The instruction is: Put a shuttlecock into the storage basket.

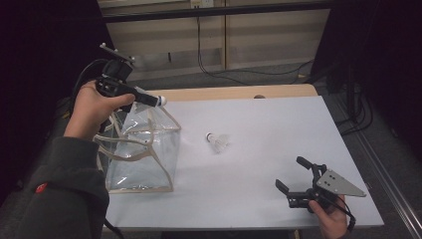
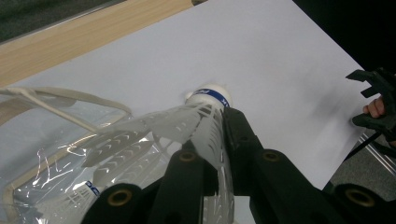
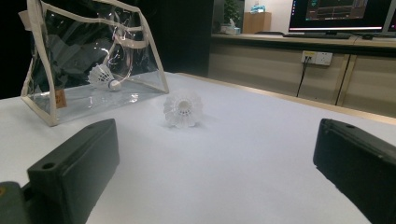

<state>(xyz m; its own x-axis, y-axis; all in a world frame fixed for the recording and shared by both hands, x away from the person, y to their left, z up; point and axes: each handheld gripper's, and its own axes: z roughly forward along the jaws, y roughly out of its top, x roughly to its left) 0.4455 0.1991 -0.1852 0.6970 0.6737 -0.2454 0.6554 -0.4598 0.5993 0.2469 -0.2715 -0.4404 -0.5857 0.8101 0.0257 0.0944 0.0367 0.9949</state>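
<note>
White sheeting covers the table (image 1: 259,149), with a strip of bare wood along its far edge and dark surroundings on both sides. From the high view, the left gripper (image 1: 158,101) is raised over the top of a clear bag (image 1: 142,149) that stands at the left of the sheet, and a held shuttlecock (image 1: 160,100) pokes out past its jaw tips, cork end leading toward the table's middle. A loose shuttlecock (image 1: 217,141) lies on the sheet between the bag and the right gripper (image 1: 292,175), which rests low near the front right corner with its jaws spread and nothing between them.

Along the left gripper view, the jaws are clenched on the held shuttlecock's (image 2: 205,116) skirt; its long axis runs straight out with the jaws, blue-banded cork foremost, and the bag's open mouth (image 2: 56,140) sits below and to the left, with another shuttlecock (image 2: 84,189) already inside.

In the right gripper view, the loose shuttlecock (image 3: 182,108) lies straight ahead between the open jaws, well apart from them, its skirt facing the camera, so its axis points toward the gripper. The bag (image 3: 93,60) stands beyond it to the left. The right hand is clearly the nearer one for that pickup; the left, I judge, needs only to tip down and let go over the bag.
</note>
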